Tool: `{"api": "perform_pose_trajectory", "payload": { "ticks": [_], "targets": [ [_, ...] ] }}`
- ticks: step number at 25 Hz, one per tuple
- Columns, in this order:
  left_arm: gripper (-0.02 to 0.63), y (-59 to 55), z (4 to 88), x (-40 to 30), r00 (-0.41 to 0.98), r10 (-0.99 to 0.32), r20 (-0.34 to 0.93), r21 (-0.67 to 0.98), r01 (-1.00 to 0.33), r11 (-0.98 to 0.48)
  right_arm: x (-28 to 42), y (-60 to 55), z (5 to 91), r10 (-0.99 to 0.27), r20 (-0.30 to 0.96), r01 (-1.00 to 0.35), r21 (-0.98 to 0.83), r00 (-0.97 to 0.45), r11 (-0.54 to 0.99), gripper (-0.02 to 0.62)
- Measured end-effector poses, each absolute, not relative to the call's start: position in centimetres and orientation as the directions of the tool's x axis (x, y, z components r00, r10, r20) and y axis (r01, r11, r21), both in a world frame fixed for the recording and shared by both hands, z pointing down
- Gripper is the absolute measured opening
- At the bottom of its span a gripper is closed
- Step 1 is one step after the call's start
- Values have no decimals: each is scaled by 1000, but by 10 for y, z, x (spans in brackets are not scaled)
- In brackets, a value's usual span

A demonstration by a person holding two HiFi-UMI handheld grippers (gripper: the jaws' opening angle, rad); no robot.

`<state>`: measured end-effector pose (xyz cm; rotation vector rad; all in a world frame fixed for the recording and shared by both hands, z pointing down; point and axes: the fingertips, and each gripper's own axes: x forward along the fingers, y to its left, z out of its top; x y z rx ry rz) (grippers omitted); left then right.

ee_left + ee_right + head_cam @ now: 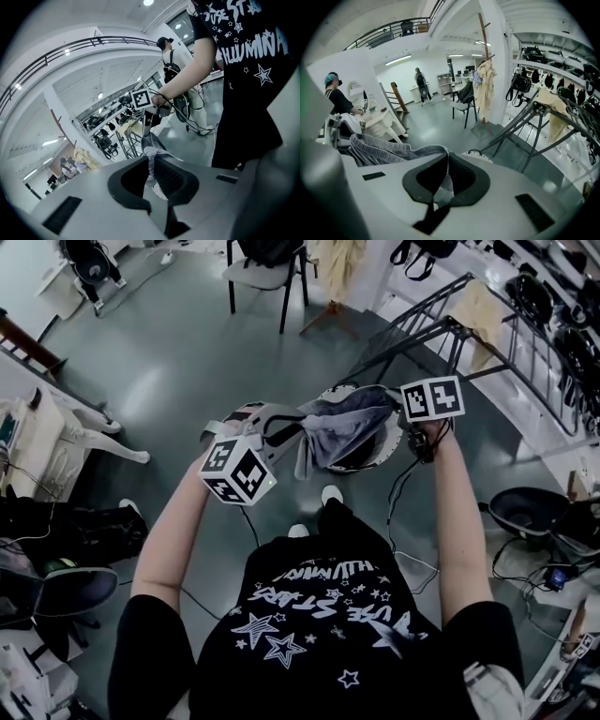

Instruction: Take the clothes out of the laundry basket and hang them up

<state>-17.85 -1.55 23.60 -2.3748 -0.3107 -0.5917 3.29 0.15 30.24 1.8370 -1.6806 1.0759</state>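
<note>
A glossy grey-green floor [178, 362] is bounded by white walls [440, 61]. A dark chair [267, 273] is set beside a wooden coat stand [483, 47] hung with pale yellow clothing [486, 84]. A strip light [398, 59] is mounted below a railed gallery [393, 30]. Dark bags [520, 84] are hung at the right.

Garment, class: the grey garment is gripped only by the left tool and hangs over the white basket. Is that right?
Not quite: both tools grip it. The right gripper view shows the right tool shut on an edge of the garment, just as the left tool is in its own view. The rest holds: it hangs over the white basket.
</note>
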Motion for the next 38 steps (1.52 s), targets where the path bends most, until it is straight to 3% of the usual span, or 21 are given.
{"api": "perform_pose_trajectory", "payload": {
  "ticks": [27, 38],
  "targets": [
    [52, -13, 233, -192, 901, 48, 431, -547, 303, -781, 16, 35, 278, -742, 667, -935, -223, 60, -276, 20],
    [52, 5, 220, -157, 925, 112, 363, -546, 308, -779, 37, 85, 248, -774, 603, -899, -206, 195, -387, 20]
  ]
}}
